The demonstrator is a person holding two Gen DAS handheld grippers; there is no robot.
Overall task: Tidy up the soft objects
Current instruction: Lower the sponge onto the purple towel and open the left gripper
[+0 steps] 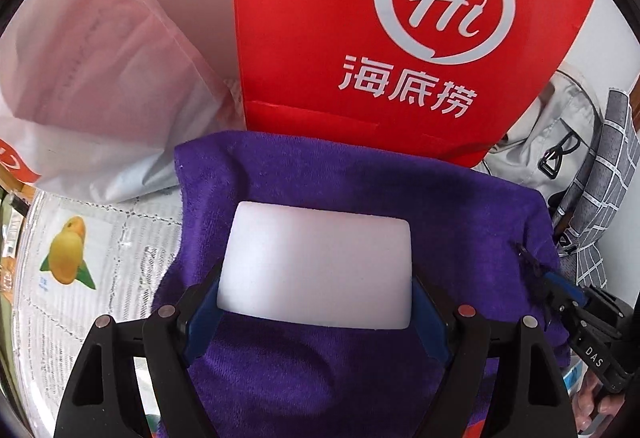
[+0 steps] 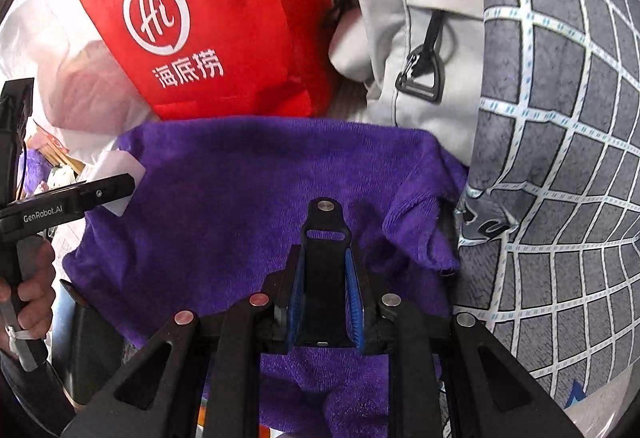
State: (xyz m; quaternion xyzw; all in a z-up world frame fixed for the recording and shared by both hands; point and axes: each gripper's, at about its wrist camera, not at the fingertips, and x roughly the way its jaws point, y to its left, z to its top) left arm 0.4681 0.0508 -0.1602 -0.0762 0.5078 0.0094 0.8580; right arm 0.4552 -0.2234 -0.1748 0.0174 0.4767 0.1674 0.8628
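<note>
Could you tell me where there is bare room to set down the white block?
Free: the purple terry towel under the white foam block; the lace cloth by the mango picture. Crowded: red paper bag, grey backpack, checked cushion.

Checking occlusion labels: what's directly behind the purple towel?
Behind the purple towel stands a red paper bag, flanked by a white plastic bag and a pale grey backpack. The towel's top edge hides each one's base and what they stand on.

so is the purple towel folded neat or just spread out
Spread out, loosely: the purple towel lies open in front of the red bag, with one corner rumpled and turned over near the checked fabric. No neat fold shows.
</note>
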